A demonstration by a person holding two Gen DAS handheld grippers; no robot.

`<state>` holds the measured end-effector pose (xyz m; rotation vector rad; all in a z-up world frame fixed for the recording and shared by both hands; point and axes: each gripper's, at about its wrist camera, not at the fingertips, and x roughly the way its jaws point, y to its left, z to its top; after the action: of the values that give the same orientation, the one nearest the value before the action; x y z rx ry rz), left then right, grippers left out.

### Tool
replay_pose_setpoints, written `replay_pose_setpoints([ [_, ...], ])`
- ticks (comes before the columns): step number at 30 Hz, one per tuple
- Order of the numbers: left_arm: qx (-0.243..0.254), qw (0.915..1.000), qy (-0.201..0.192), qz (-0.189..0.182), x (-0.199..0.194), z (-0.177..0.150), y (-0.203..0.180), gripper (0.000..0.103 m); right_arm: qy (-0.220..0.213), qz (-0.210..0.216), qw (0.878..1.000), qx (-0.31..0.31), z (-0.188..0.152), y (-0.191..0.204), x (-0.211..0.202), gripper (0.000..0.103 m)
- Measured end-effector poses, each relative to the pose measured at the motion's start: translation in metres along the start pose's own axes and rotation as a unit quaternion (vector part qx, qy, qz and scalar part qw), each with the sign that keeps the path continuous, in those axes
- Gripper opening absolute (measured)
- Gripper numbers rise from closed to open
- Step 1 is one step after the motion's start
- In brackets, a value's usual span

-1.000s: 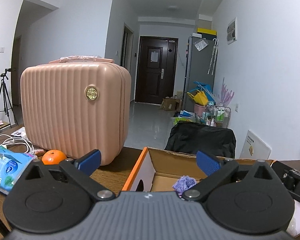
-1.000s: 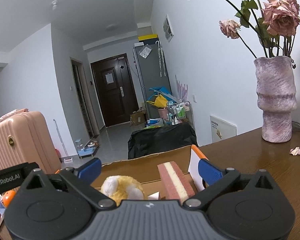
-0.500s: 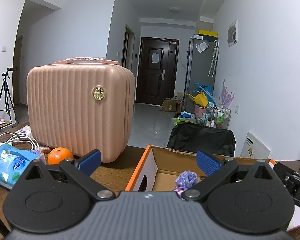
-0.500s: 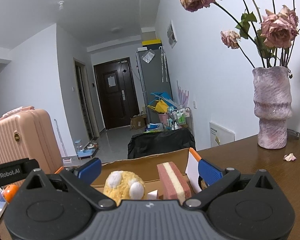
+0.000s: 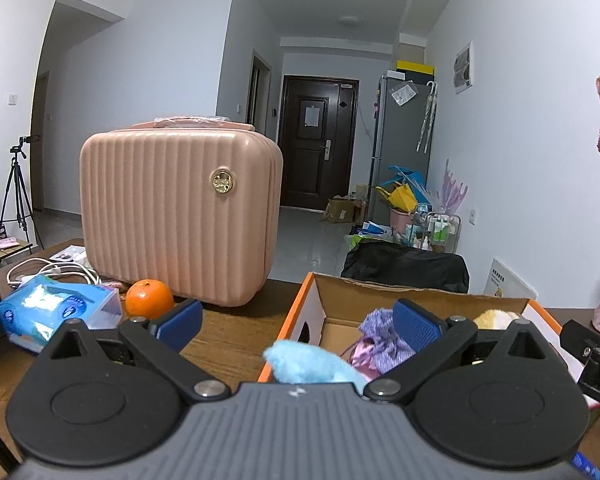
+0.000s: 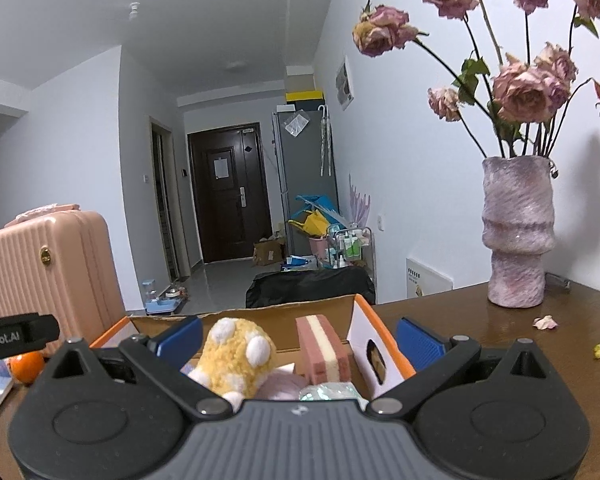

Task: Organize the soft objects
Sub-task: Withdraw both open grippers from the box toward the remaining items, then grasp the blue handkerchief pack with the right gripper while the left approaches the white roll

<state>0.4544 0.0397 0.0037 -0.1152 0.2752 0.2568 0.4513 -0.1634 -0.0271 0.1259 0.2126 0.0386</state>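
Left gripper (image 5: pixel 296 318) spread, empty, above light blue fluffy plush (image 5: pixel 308 364) at near edge of orange-rimmed cardboard box (image 5: pixel 420 294). Right gripper (image 6: pixel 298 336) spread, empty. Yellow plush toy (image 6: pixel 236 354), pink sponge block (image 6: pixel 320 350), lilac knitted pouch (image 5: pixel 380 338) already boxed; nearly done. Versus earlier: both grippers higher, blue plush newly visible.

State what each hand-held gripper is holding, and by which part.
Nothing is held. The left hand-held gripper and the right hand-held gripper are both open above the cardboard box of soft toys, touching none of them.
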Motion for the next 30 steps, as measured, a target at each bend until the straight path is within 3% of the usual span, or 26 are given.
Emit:
replay_pose_setpoints([
  [12, 0.011, 0.9999, 0.001, -0.004, -0.045, -0.015, 0.008, 0.103, -0.009, -0.01, 1.0, -0.024, -0.011, -0.009, -0.049, 0.103],
  [30, 0.016, 0.9987, 0.036, -0.031, -0.096, -0.041, 0.02, 0.103, 0.026, 0.01, 0.998, -0.062, -0.029, -0.028, -0.094, 0.103],
])
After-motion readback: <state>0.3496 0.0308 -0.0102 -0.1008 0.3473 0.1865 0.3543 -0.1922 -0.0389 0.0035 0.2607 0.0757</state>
